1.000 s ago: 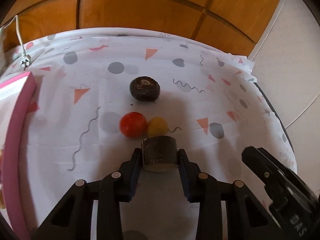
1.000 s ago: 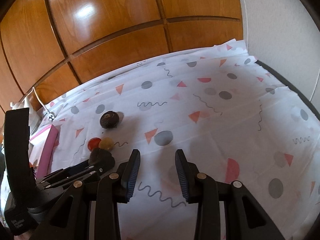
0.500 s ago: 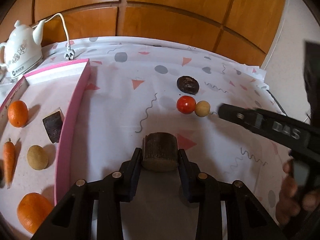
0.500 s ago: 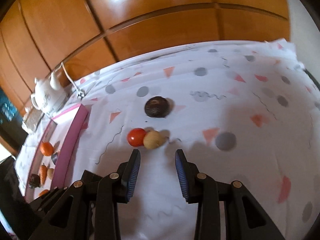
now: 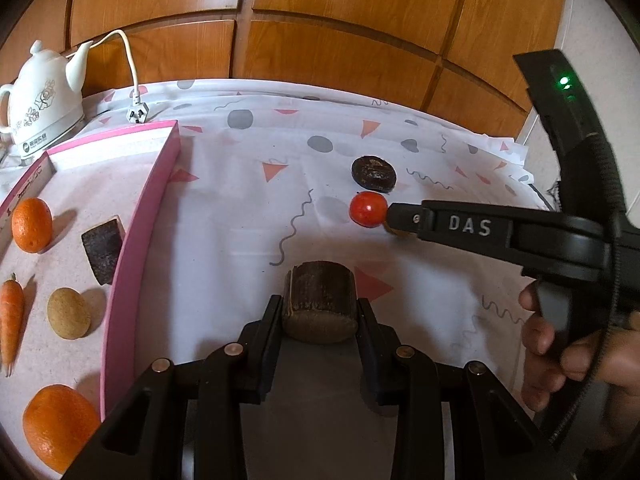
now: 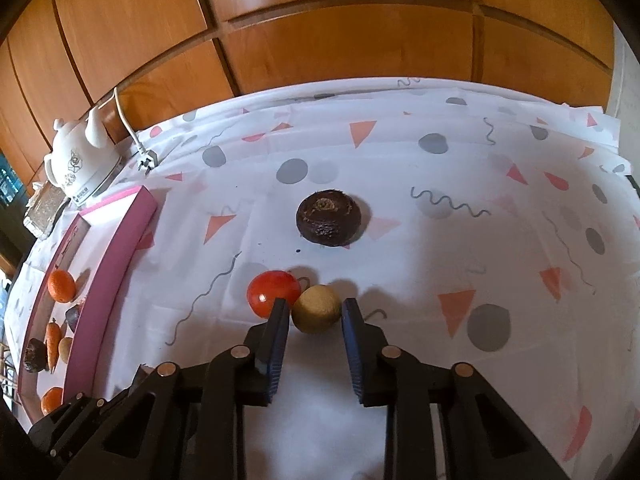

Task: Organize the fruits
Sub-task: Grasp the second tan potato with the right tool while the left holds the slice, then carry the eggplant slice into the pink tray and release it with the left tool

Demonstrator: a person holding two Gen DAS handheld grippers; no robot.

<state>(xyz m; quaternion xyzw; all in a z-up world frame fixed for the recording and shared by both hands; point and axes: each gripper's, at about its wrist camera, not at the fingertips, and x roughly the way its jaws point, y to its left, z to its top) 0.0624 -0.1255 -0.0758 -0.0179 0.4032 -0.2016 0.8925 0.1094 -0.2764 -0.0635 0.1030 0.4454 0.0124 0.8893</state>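
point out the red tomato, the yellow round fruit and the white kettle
red tomato [image 6: 272, 293]: right wrist view, on its upper skin.
yellow round fruit [image 6: 316, 309]: right wrist view, at its centre, between the open gripper fingers.
white kettle [image 5: 38, 100]: left wrist view, on the body by the floral print.

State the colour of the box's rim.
Pink: the box rim is a solid pink band, clearest in the left wrist view.

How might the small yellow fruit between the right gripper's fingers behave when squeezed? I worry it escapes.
The yellow fruit is round, so it may roll or squirt forward. It touches the tomato, likely nudging it. The right gripper is open around it.
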